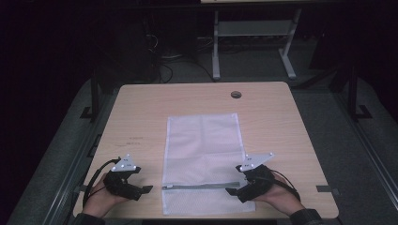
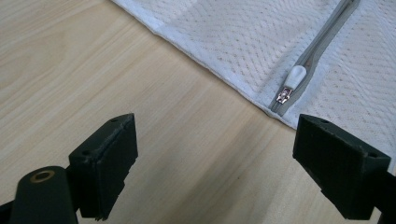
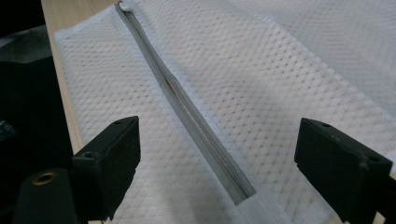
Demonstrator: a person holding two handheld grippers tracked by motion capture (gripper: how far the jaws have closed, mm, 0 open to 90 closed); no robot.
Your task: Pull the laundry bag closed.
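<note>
A white mesh bag [image 1: 202, 150] lies flat in the middle of the wooden table [image 1: 141, 108], with a grey zipper [image 1: 202, 186] running across its near end. My left gripper [image 1: 141, 191] rests on the table just left of the bag, open, jaws pointing at the zipper's left end. In the left gripper view, the open left gripper [image 2: 215, 149] sits over bare wood, a little short of the white zipper pull [image 2: 294, 77]. My right gripper [image 1: 234, 192] hovers over the bag's right edge, open. In the right gripper view, the right gripper [image 3: 217, 154] straddles the zipper [image 3: 187, 105], which looks closed.
A round cable hole [image 1: 236, 94] sits near the table's far edge. Behind the table stands a white desk frame [image 1: 253, 28] on a dark floor. The bag's near end lies close to the table's front edge [image 1: 211, 216].
</note>
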